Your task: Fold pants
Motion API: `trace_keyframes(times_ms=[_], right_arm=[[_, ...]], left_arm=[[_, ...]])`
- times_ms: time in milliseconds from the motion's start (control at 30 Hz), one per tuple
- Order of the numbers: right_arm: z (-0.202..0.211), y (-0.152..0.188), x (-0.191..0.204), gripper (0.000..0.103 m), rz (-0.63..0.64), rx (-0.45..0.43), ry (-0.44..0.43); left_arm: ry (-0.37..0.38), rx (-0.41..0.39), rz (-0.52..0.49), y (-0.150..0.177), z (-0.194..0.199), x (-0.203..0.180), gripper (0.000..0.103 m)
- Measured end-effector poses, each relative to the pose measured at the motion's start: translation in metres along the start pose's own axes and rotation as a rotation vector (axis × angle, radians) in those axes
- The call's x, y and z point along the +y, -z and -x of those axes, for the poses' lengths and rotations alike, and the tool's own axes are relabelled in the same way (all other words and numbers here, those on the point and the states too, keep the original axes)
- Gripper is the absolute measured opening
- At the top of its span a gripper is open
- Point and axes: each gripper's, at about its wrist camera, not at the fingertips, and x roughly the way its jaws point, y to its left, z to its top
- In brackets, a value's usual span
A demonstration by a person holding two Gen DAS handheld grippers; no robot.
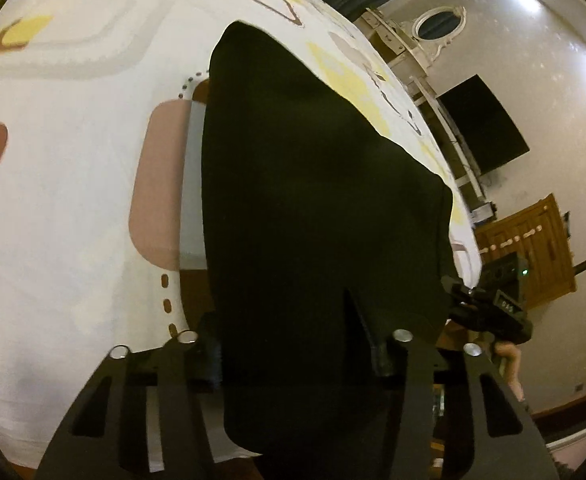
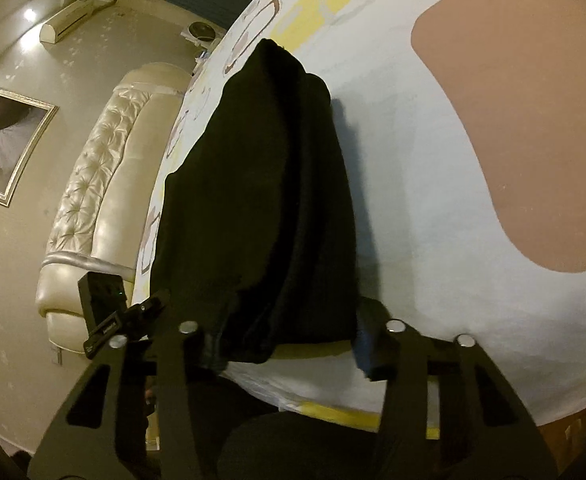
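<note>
Left wrist: pants [image 1: 317,208] reach bed [image 1: 73,200] edge.

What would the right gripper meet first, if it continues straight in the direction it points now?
Most likely the black pants: their near edge already lies between the right gripper fingers, on the bedsheet.

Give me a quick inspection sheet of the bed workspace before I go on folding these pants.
Surface: patterned bed sheet, lying flat.
Job's things: black pants, stretched lengthwise, near end by the bed's edge.
Clutter: nothing seen.
Grippers: left gripper and right gripper each have the pants' near end between their fingers; grip unclear.
Cables: nothing seen.
Surroundings: padded headboard, framed picture, wooden cabinet, dark screen.
</note>
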Motion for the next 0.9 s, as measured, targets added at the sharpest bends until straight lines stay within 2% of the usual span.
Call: trace_keyframes(times_ms=[100,400,767,900], right_arm=[[-0.001,-0.001,0.01,0.04,0.023,-0.01,0.01],[-0.015,0.0,0.028,0.037,0.049,-0.012,-0.008],[-0.055,-0.004,0.065,0.037,0.092,0.047,-0.081],[-0.066,-0.002,0.064,0.037,0.087,0.071,-0.062]], left_arm=[[-0.059,-0.011,-0.031,-0.001,0.004,-0.012,0.043],[-0.156,-0.063,-0.031,-0.005,0.027,-0.013,0.037],[-0.24,-0.115,-0.014,0.0,0.074,0.012,0.037],[-0.232,-0.096,0.015,0.008,0.066,0.028,0.038]])
